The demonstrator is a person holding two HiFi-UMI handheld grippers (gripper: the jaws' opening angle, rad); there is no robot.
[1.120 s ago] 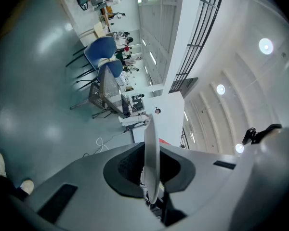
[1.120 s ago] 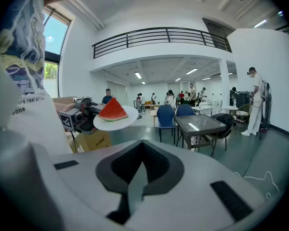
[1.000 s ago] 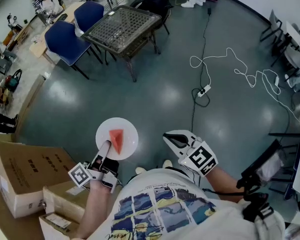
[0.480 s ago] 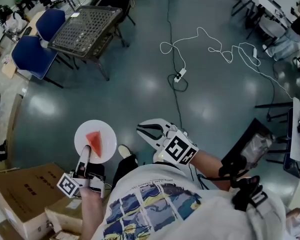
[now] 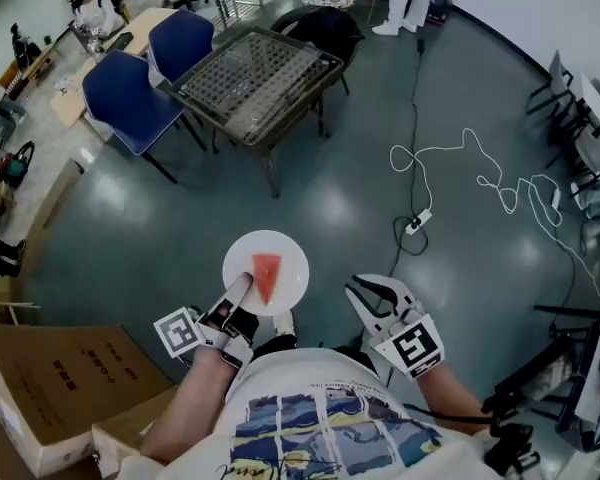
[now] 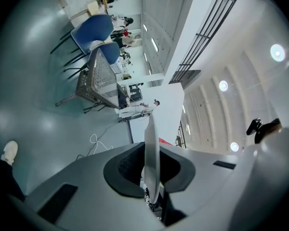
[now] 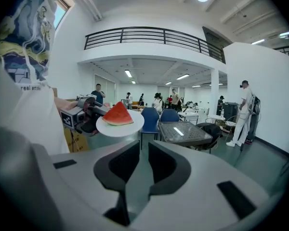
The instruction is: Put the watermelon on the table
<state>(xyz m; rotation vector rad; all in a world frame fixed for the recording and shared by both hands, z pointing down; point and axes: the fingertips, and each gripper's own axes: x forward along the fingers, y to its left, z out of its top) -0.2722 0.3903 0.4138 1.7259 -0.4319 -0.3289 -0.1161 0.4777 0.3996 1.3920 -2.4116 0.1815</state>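
Table (image 5: 255,73) on glossy grey floor (image 5: 360,203)

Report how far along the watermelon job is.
Done: the left claw is shut on the rim of the white plate carrying the watermelon slice. In hand: the plate is held above the floor, short of the mesh-top table. Left: reach the table and set it down. The right claw is empty.
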